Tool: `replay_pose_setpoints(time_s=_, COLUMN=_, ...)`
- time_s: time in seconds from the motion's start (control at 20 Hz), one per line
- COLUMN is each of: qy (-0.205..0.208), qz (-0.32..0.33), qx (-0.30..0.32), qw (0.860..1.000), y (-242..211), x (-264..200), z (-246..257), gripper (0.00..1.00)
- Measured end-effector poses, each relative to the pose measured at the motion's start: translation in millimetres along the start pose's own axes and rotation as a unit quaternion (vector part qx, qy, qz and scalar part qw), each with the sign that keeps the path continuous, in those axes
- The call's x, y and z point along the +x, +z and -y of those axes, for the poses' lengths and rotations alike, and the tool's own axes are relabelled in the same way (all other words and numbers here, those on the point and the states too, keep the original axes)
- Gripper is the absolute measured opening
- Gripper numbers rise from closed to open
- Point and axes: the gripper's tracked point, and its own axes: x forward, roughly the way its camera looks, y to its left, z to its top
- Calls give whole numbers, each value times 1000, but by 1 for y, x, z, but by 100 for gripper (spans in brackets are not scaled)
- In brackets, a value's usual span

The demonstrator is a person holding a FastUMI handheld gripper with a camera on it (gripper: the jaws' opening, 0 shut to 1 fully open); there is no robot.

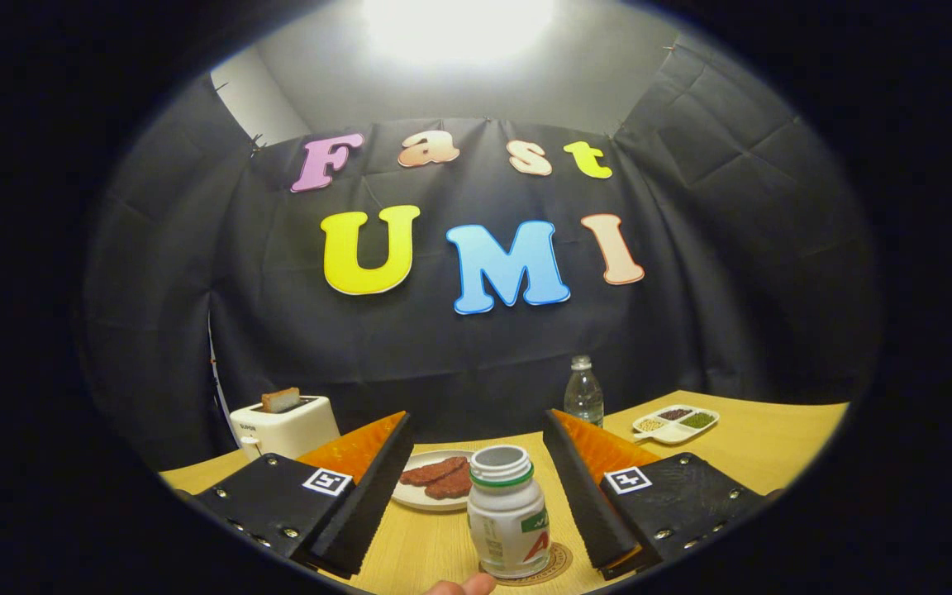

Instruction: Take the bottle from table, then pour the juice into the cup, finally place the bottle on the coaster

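Observation:
A small white bottle (507, 512) with a green neck ring and no cap stands upright on a round brown coaster (549, 567) on the wooden table (773, 446). My gripper (476, 463) is open, its fingers spread wide on either side of the bottle, neither one touching it. The bottle sits between the fingers, slightly nearer the right one. A fingertip of a person's hand (461, 587) shows just in front of the bottle's base.
A white plate with brown patties (436, 481) lies just beyond the fingers. A white toaster (284, 426) with a slice of toast stands at the back left. A clear water bottle (583, 392) and a divided tray of grains (676, 422) are at the back right.

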Motion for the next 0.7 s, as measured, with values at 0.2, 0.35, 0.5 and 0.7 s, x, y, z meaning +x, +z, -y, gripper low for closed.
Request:
replay_pose_setpoints(time_s=0.2, qy=14, qz=33, qx=8, qw=999, y=44, x=-14, z=-1, gripper=95)
replay_pose_setpoints(time_s=0.35, qy=15, qz=45, qx=16, qw=999, y=58, x=-24, z=8, gripper=95)
replay_pose_setpoints(time_s=0.5, qy=17, qz=46, qx=22, qw=999, y=64, x=-30, z=14, gripper=95)
replay_pose_setpoints(time_s=0.7, qy=19, qz=39, qx=21, qw=999, y=68, x=-37, z=26, gripper=95)
